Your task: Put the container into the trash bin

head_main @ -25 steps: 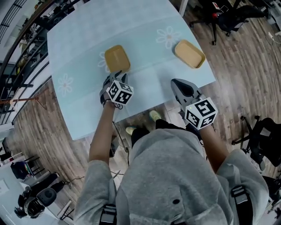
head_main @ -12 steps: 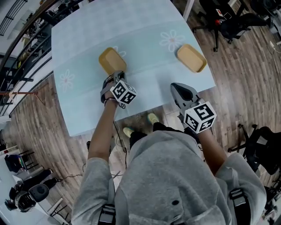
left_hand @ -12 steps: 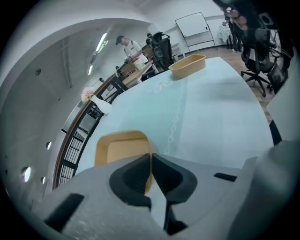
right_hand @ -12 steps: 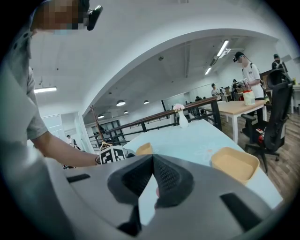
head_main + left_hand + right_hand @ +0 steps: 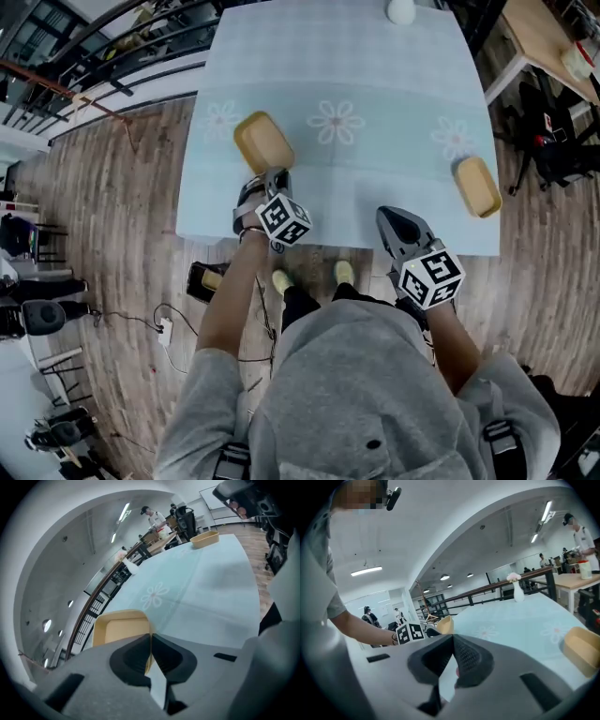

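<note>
Two things have changed within the last second. The left tongs (image 5: 150,639), which stood open just short of the yellow container (image 5: 119,627), are now closed on its near rim, with the thin wall pinched between them. The head view has also swung toward the desk's left edge, so the wooden floor (image 5: 122,216) beside that edge fills more of it. The container is by the front left corner of the desk (image 5: 375,75). In the right gripper view it stands tilted with its far end up, so it looks to be coming off the desk rather than lying flat, though I cannot be sure it is fully clear. The right tongs (image 5: 453,641) are closed with nothing between them and hang off the front edge, taking no part. A second container (image 5: 476,186) lies untouched near the front right corner. The grasp looks done and the carry is starting; no trash bin shows in any view, so the drop is yet to come.
</note>
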`<state>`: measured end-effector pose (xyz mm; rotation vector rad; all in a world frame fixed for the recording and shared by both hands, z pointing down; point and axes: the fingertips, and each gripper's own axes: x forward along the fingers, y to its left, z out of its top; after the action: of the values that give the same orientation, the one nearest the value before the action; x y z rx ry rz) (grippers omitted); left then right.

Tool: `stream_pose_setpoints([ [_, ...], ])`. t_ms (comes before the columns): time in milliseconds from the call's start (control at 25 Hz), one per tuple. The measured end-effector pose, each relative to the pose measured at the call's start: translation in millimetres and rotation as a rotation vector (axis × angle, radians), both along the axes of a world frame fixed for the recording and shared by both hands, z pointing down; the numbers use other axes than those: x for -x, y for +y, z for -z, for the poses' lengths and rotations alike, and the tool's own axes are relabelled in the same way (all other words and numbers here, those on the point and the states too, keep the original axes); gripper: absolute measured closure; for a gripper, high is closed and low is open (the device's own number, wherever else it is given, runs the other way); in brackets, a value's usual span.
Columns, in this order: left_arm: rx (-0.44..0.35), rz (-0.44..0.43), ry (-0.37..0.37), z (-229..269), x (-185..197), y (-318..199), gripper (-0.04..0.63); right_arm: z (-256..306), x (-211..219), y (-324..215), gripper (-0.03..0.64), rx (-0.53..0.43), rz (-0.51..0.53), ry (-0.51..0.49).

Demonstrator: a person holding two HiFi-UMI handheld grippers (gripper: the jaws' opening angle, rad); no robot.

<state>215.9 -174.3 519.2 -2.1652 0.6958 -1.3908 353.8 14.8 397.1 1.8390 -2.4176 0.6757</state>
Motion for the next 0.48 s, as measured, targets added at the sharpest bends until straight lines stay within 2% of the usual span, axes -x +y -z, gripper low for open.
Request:
stream_pose_setpoints([
  [240,0.003,0.287,-0.009,-0.4,153.5,-2.2,0.568,3.5,85.2,-42.1,0.592,-0.007,0.225,-0.011],
  [480,0.032,0.55,-0.008,-4.8,299.4,28.8,0.568,11.8,183.8,-72.7,0.592,-0.005,0.448,-0.005],
])
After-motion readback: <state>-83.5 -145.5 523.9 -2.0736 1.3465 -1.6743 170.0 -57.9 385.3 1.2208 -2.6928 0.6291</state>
